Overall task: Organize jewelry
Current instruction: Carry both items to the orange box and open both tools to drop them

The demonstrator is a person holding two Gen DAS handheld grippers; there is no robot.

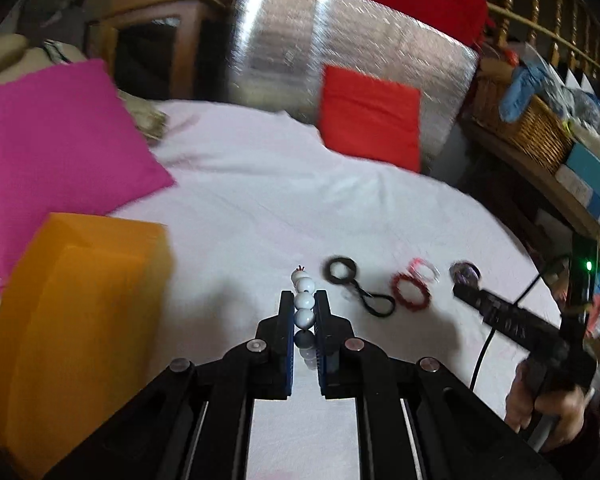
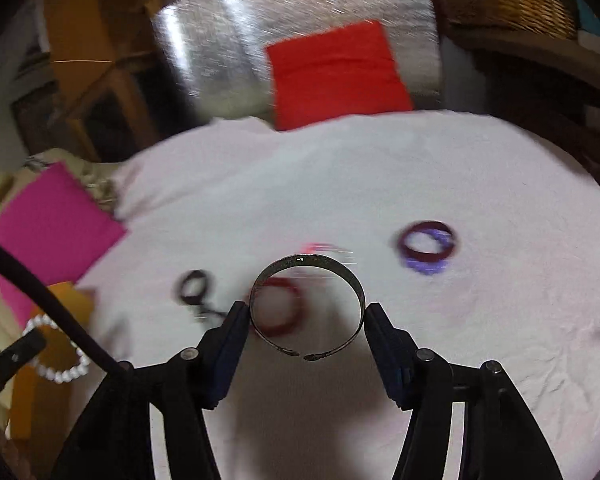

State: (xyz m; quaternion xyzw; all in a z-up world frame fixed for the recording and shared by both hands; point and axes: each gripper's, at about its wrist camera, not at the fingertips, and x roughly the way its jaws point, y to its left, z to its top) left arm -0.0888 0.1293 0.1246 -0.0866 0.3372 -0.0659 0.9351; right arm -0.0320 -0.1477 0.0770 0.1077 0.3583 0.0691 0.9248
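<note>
Your left gripper (image 1: 304,308) is clenching one white bead bracelet (image 1: 303,300) above the sheet (image 1: 260,200); your right gripper (image 2: 306,312) is grasping one metal cuff (image 2: 306,304). Five more pieces are lying on the sheet (blurred), beside one orange box (image 1: 80,312).

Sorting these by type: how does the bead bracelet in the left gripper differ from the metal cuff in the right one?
The bead bracelet is a string of round white beads; the cuff is one flat, dark metal band. The bracelet forms a closed loop; the cuff has a gap in its ring. The left gripper pinches the bracelet with jaws nearly together; the right gripper spans the cuff's full width. Both are held above the white cloth.
</note>
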